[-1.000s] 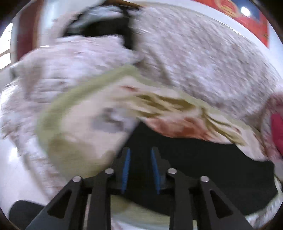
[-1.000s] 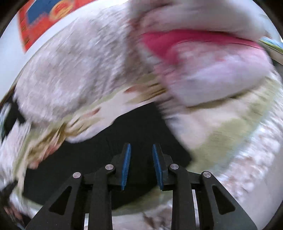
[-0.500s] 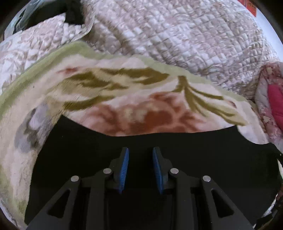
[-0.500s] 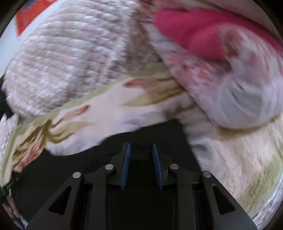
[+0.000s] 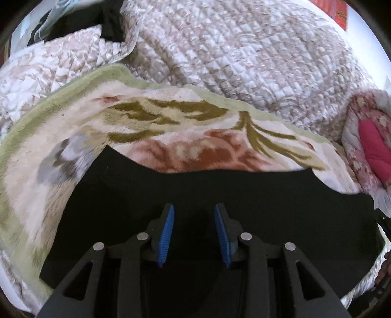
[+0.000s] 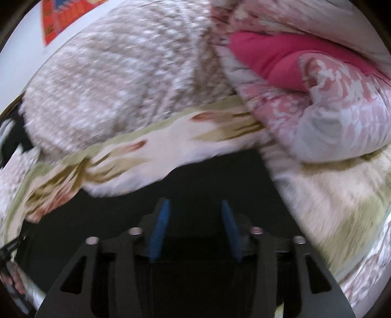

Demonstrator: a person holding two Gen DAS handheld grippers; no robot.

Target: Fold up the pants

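Black pants (image 5: pixel 244 195) lie flat on a floral fleece blanket (image 5: pixel 171 132). In the left wrist view my left gripper (image 5: pixel 194 210) is open just above the pants, with nothing between its blue pads. In the right wrist view the pants (image 6: pixel 220 178) fill the lower middle, and my right gripper (image 6: pixel 194 206) is open wide above them, close to their right edge. The far edge of the pants runs straight across the blanket.
A quilted beige bedspread (image 5: pixel 244 49) is heaped behind the blanket. A pink floral quilt with a red lining (image 6: pixel 305 80) lies at the right. A red poster (image 6: pixel 61 19) hangs on the white wall. Dark clothing (image 5: pixel 80 22) sits at the far left.
Both grippers have dropped closer to the pants, which now lie flat. Both sets of jaws have widened, the right more.
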